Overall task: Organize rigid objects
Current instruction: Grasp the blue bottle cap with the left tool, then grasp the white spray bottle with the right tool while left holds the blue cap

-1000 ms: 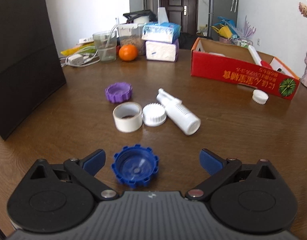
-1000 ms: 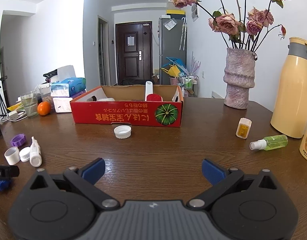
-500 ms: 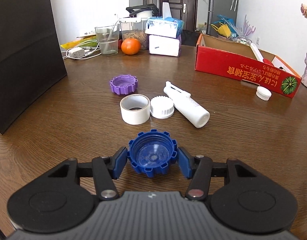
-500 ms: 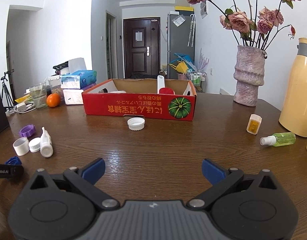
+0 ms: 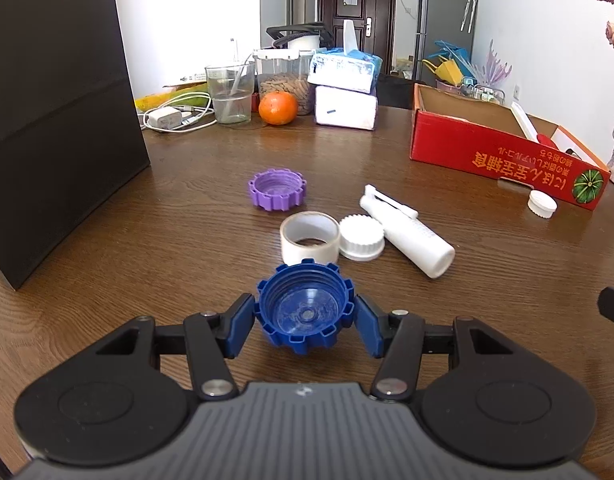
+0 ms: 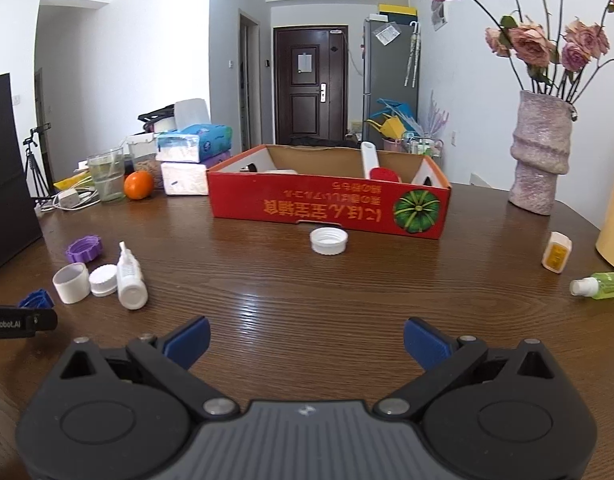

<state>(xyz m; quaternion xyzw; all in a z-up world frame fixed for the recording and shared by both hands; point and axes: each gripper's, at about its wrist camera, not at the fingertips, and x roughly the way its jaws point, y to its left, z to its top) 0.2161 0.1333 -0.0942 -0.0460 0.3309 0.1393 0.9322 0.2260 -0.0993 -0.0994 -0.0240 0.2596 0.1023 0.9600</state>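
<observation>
My left gripper (image 5: 305,320) is shut on a blue ribbed cap (image 5: 305,308), its blue pads pressing both sides, open side up, just above the wooden table (image 5: 147,248). Ahead lie a white tape ring (image 5: 310,238), a white ribbed cap (image 5: 361,237), a white bottle (image 5: 407,236) on its side and a purple cap (image 5: 277,189). The red cardboard box (image 6: 327,206) stands further back, with a white cap (image 6: 329,241) in front of it. My right gripper (image 6: 305,340) is open over bare table, nothing between its fingers.
A black box (image 5: 55,120) stands at the left. At the back are a glass, an orange (image 5: 278,108), tissue packs and a charger. To the right sit a small yellow-labelled container (image 6: 556,251), a green spray bottle (image 6: 599,285) and a vase (image 6: 541,160).
The left jaws went from wide open around the blue cap to shut on it, and the gripper edged forward. The right gripper moved closer to the red box.
</observation>
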